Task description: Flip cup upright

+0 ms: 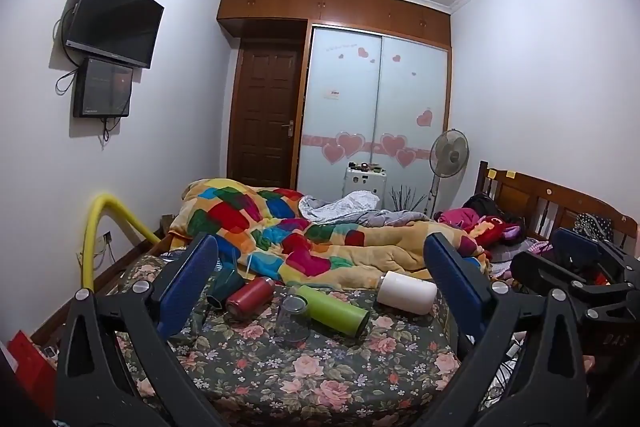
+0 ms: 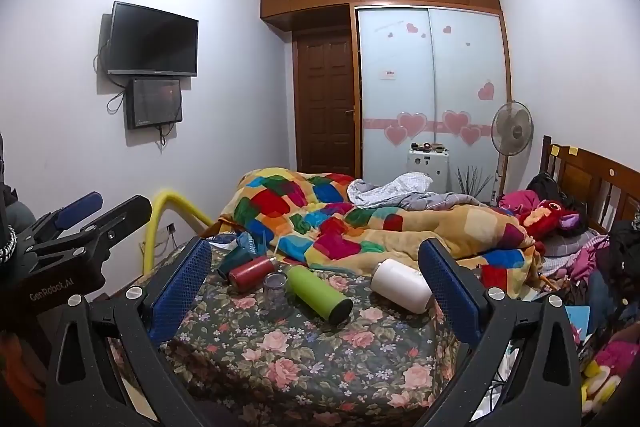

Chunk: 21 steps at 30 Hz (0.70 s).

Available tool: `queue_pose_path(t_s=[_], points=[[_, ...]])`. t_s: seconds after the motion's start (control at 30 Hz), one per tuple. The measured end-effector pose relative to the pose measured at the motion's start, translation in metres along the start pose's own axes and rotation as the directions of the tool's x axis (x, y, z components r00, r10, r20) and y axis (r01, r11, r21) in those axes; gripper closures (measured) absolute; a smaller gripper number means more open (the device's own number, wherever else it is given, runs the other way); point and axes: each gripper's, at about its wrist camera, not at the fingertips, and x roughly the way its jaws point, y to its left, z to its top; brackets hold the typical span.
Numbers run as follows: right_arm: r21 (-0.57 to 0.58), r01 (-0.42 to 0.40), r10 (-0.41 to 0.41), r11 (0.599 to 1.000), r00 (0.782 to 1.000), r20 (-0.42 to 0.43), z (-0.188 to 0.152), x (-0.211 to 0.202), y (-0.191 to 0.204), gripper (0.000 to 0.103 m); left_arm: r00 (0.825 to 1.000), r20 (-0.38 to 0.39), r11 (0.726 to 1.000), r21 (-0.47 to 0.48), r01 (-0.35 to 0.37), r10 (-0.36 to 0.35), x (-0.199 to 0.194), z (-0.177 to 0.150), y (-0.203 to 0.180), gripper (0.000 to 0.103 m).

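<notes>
A clear glass cup point(image 1: 293, 317) stands upside down on the floral bedsheet point(image 1: 280, 367), between a red bottle point(image 1: 250, 297) and a green bottle point(image 1: 334, 309) that lie on their sides. It also shows in the right wrist view point(image 2: 275, 290). My left gripper point(image 1: 320, 287) is open and empty, held back from the cup. My right gripper point(image 2: 316, 279) is open and empty, also short of the cup. The left gripper shows at the left edge of the right wrist view point(image 2: 96, 215).
A white bottle point(image 1: 406, 293) and a teal cup point(image 1: 226, 281) also lie on the bed. A patchwork blanket point(image 1: 320, 235) is heaped behind them. A yellow rail point(image 1: 96, 227) stands at the bed's left side. A wooden headboard point(image 1: 552, 203) and clothes are at right.
</notes>
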Motion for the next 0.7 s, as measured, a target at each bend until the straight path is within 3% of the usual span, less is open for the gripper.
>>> queue_pose_path(t_s=[0.7], points=[[-0.009,-0.003,0.003,1.000,1.000,-0.010,-0.005,0.003,0.003,0.000,1.000,-0.012,1.000,-0.013,-0.002,0.002,0.008,-0.006,0.011,0.000]])
